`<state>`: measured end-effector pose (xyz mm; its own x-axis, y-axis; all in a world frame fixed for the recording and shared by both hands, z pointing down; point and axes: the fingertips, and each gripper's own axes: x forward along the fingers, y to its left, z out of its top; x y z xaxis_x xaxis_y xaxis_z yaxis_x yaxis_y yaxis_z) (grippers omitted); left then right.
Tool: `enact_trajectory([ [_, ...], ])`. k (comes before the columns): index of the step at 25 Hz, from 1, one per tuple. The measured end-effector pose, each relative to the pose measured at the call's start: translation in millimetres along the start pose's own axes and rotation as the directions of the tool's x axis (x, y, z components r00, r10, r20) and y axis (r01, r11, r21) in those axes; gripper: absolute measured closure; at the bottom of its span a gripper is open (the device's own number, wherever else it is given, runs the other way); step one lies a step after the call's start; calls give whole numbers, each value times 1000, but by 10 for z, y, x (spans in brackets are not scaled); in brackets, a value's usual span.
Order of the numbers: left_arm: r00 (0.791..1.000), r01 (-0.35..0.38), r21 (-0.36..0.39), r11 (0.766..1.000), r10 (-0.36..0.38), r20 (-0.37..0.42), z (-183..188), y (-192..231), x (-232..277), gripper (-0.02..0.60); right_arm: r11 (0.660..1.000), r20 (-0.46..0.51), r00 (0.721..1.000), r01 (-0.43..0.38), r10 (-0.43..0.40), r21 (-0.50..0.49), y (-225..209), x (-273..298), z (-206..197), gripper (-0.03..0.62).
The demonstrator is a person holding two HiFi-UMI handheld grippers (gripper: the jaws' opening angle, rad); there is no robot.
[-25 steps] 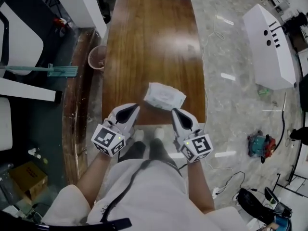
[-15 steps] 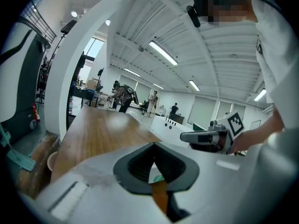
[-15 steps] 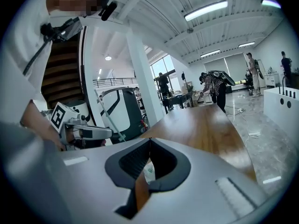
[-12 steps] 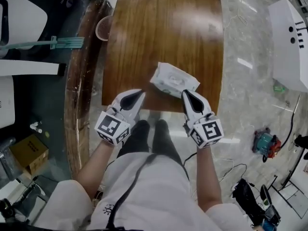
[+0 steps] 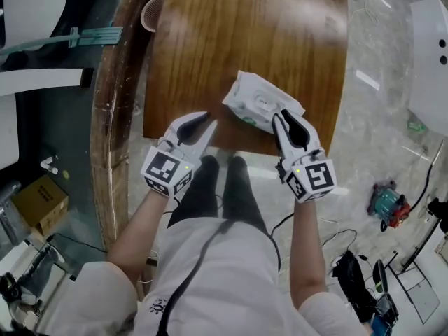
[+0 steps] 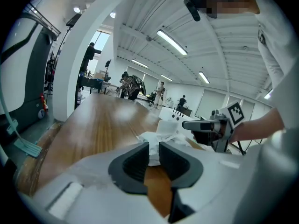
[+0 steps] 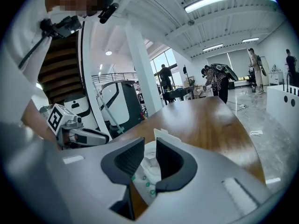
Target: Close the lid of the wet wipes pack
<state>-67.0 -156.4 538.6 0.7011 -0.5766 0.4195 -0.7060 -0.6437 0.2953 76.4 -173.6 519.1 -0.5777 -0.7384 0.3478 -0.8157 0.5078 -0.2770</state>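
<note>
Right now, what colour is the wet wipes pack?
White pack with small green dots; clearest in the right gripper view.

Wet wipes pack (image 5: 260,102): near corner covered by the right claw (image 5: 283,120) in the head view; lower part hidden behind that claw's body in the right gripper view; print too small to read.
Lid (image 7: 162,133): only a raised white flap shows (hinge out of sight).
Contact: whether the right claw's tips touch the pack cannot be told.
Desk (image 5: 245,26): far end cut off by the top edge.
Bin (image 5: 154,11): cut by the top edge, partly behind the desk.
White cabinet (image 5: 432,54): cut off at the right edge.
Background people (image 6: 131,85): too small to tell apart.
</note>
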Motion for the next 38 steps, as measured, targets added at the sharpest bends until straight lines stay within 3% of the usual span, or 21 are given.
enact_trajectory([
  [3, 999, 22, 1, 1000, -22, -24, -113, -38, 148, 495, 999, -1, 1000, -4, 4, -34, -66, 74, 14, 474],
  [11, 998, 65, -15, 998, -65, -22, -153, -238, 446, 491, 992, 76, 997, 8, 1, -129, -214, 81, 291, 451],
  [18, 996, 81, -17, 997, -82, -23, -166, -345, 564, 477, 985, -7, 999, -36, 35, -169, -320, 153, 41, 411],
  [38, 999, 25, -14, 1000, -25, -22, -194, -331, 468, 477, 967, -41, 988, -155, 149, -205, -116, 216, -57, 413],
])
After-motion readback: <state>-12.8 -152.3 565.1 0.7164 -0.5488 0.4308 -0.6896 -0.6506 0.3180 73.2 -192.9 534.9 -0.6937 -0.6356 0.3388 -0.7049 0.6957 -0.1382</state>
